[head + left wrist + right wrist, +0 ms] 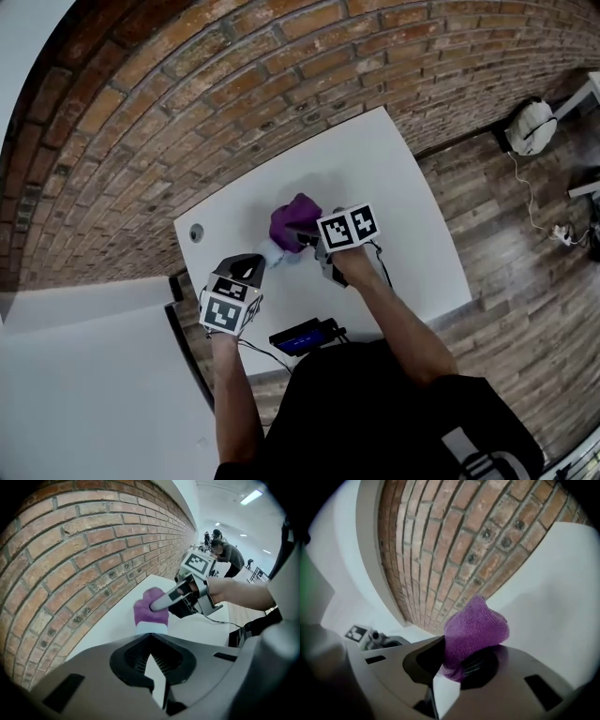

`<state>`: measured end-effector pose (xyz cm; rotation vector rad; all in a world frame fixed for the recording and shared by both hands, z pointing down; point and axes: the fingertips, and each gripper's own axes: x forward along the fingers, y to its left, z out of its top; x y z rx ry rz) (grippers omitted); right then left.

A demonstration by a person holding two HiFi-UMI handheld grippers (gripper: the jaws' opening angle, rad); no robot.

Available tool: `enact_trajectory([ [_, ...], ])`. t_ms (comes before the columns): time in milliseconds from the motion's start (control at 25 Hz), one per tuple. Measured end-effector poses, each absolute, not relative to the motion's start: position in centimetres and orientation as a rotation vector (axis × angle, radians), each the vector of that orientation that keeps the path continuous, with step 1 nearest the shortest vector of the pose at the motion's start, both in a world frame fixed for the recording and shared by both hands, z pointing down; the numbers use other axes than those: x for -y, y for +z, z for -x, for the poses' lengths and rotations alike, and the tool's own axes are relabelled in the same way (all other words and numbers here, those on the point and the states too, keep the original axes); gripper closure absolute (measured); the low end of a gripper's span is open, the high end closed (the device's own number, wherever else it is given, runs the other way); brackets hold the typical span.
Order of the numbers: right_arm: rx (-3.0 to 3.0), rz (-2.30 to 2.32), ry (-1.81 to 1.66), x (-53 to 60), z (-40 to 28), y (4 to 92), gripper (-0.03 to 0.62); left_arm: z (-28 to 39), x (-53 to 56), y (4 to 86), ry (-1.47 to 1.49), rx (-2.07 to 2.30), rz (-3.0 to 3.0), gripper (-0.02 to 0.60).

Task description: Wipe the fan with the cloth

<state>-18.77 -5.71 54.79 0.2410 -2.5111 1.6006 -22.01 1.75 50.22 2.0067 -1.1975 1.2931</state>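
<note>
While my right gripper (446, 671) clamps the cloth (476, 630) mid-frame and my left gripper (152, 662) is closed on nothing, I risk toppling the unbraced fan (151, 627).

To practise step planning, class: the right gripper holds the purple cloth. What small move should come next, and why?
Probably drag the right gripper sideways so the purple cloth rubs across the pale fan. The cloth is pinched in that gripper's jaws and already appears to rest on the fan.

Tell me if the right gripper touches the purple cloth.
Touching: the right gripper pinches the purple cloth between its jaws, plain in the right gripper view.
</note>
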Motion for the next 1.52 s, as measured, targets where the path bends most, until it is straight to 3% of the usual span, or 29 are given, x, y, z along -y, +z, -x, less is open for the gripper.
enact_trajectory([
  [160, 2.584, -0.011, 1.629, 5.3, 21.0, 50.1, 0.517, 22.1, -1.8, 50.2, 1.291, 1.210, -1.999, 0.581],
  [520, 2.357, -0.131, 1.711, 3.0, 20.0, 58.8, 0.517, 22.1, -1.9, 50.1, 1.279, 1.209, -1.995, 0.581],
  [720, 2.403, -0.105, 1.979, 7.5, 21.1, 55.8, 0.517, 22.1, -1.8, 50.1, 1.282, 1.217, -1.990, 0.581],
  [960, 2.225, 0.090, 2.126, 3.7, 22.3, 56.5, 0.517, 21.9, -1.9, 50.2, 1.276, 1.210, -1.986, 0.581],
  [1280, 2.300, 0.082, 1.913, 2.9, 18.9, 56.1, 0.517, 22.0, -1.9, 50.1, 1.267, 1.214, -1.990, 0.581],
  [1520, 2.324, -0.007, 1.814, 3.8, 21.6, 57.4, 0.517, 21.9, -1.9, 50.1, 1.270, 1.218, -1.984, 0.581],
])
